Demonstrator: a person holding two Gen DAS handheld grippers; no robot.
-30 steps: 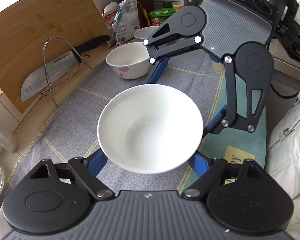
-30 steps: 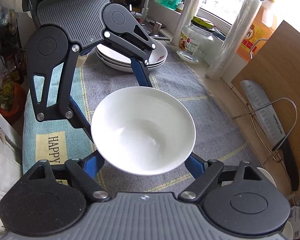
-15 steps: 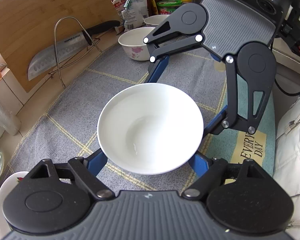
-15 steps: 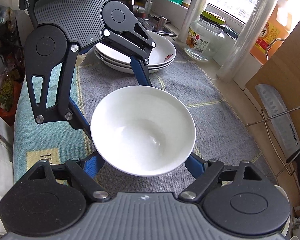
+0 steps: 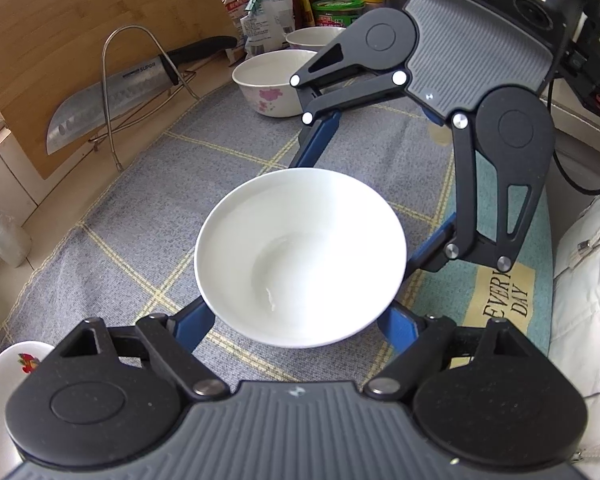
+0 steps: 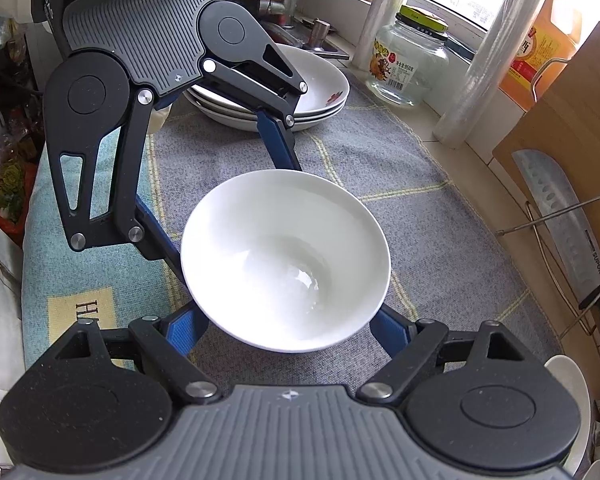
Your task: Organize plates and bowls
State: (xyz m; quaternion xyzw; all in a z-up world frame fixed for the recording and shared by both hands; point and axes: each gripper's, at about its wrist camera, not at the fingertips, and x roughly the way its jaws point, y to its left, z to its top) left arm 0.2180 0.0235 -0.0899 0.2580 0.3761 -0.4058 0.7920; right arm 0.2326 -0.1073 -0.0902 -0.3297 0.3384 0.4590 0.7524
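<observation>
We cannot see the fingertips of either gripper, which pass beneath the white bowl (image 5: 300, 256), so contact with its underside is undecided. At the lower left of the left wrist view, a plate with a red motif (image 5: 4, 368) is cut by the frame edge and the gripper body. In the right wrist view, the stacked plates (image 6: 320, 92) at upper centre are partly covered by the opposite gripper's linkage.

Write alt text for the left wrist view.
A plain white bowl sits on a grey checked mat between the blue fingers of two facing tools, whose jaws have just been opening. Behind stand a flowered bowl, a knife in a wire rack and a wooden board.
</observation>
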